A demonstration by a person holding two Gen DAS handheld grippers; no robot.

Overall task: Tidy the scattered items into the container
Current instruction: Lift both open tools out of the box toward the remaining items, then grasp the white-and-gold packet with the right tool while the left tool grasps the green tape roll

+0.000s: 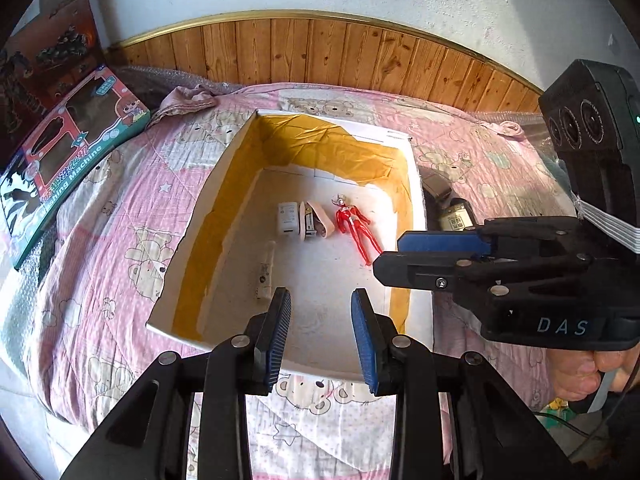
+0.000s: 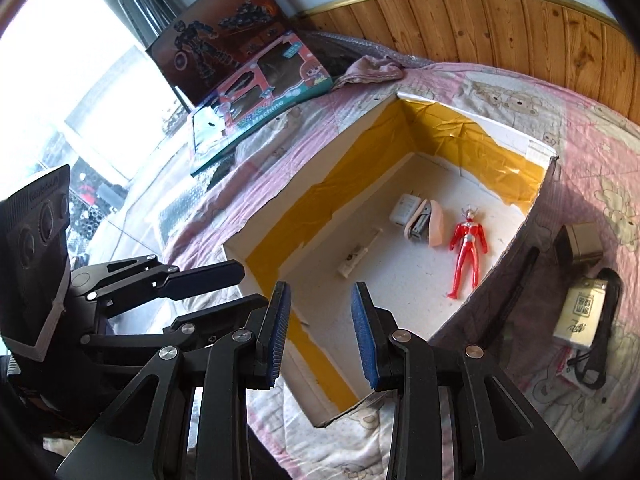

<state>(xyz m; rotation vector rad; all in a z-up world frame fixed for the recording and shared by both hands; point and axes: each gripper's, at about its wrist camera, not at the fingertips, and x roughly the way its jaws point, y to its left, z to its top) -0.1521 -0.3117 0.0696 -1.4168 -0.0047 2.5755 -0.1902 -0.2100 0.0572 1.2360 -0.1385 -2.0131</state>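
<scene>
- Left gripper (image 1: 321, 334) hangs over the near rim of the white box (image 1: 420, 184), its fingers (image 1: 276, 336) parted and empty.
- Right gripper (image 2: 320, 334): the same, fingers apart, nothing held.
- In the box: red figure (image 1: 354, 226), white charger (image 1: 289, 219), stapler (image 1: 316, 221), small white tube (image 1: 265, 270).
- Right of the box on the bed (image 1: 104, 216), a card pouch (image 2: 582, 316) with a black strap lies in shadow, print unreadable.

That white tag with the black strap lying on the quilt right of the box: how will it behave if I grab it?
The white tag looks flat and thin, so probably light but hard to pinch off the soft quilt. Its black strap looks floppy and will likely dangle. The right gripper stands open, holding nothing.
</scene>
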